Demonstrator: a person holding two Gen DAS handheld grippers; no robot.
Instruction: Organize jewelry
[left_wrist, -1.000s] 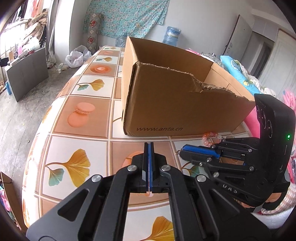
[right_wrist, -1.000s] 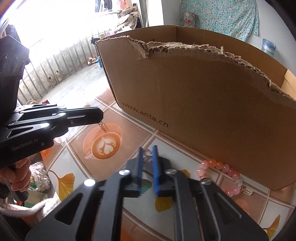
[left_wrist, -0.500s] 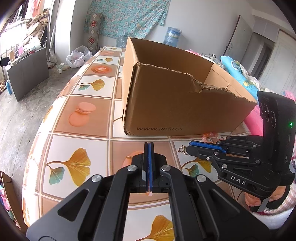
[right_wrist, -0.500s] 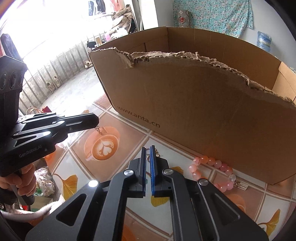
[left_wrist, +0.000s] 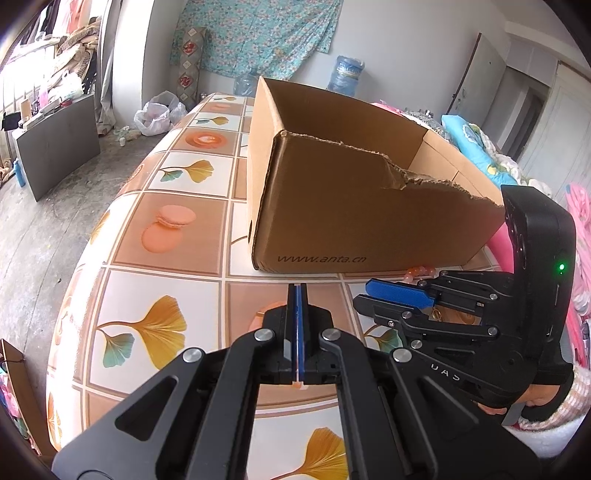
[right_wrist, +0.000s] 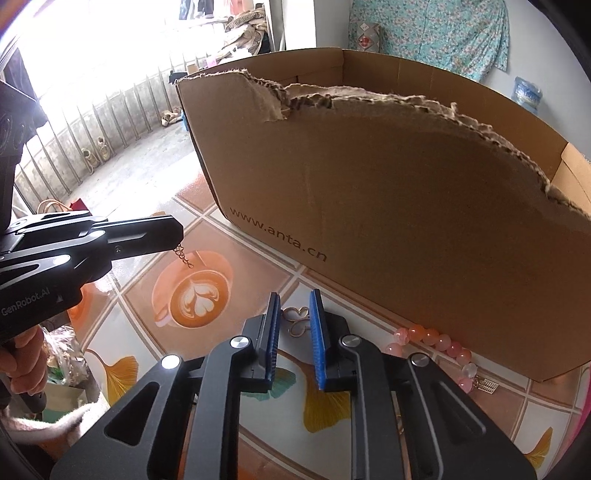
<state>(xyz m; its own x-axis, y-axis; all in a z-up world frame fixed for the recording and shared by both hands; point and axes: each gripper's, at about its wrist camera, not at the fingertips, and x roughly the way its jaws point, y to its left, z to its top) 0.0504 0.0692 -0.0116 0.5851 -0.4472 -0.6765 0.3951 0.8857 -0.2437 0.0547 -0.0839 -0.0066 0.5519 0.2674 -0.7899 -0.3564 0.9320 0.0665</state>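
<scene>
My left gripper (left_wrist: 297, 291) is shut on a thin gold chain (right_wrist: 183, 255), whose short end dangles from its tip (right_wrist: 173, 236) over the coffee-cup tile. My right gripper (right_wrist: 295, 299) points down at the table in front of the torn cardboard box (right_wrist: 369, 184). Its jaws are opening. A small rose-gold looped piece (right_wrist: 297, 320) lies between the blue pads (right_wrist: 317, 325), and neither pad presses on it. A pink bead bracelet (right_wrist: 436, 341) lies at the foot of the box, to the right. In the left wrist view the right gripper (left_wrist: 364, 293) hovers beside the box (left_wrist: 351, 206).
The table wears a tiled cloth (left_wrist: 166, 236) with leaf, macaron and coffee prints. A person's hand (right_wrist: 22, 365) holds the left gripper's handle. The table edge drops to a concrete floor on the left. Bedding and pink fabric (left_wrist: 580, 206) lie at the right.
The right gripper's jaws closed on the looped piece and have now parted, leaving it loose between the pads. The right gripper shifted slightly lower. The left gripper has not moved.
</scene>
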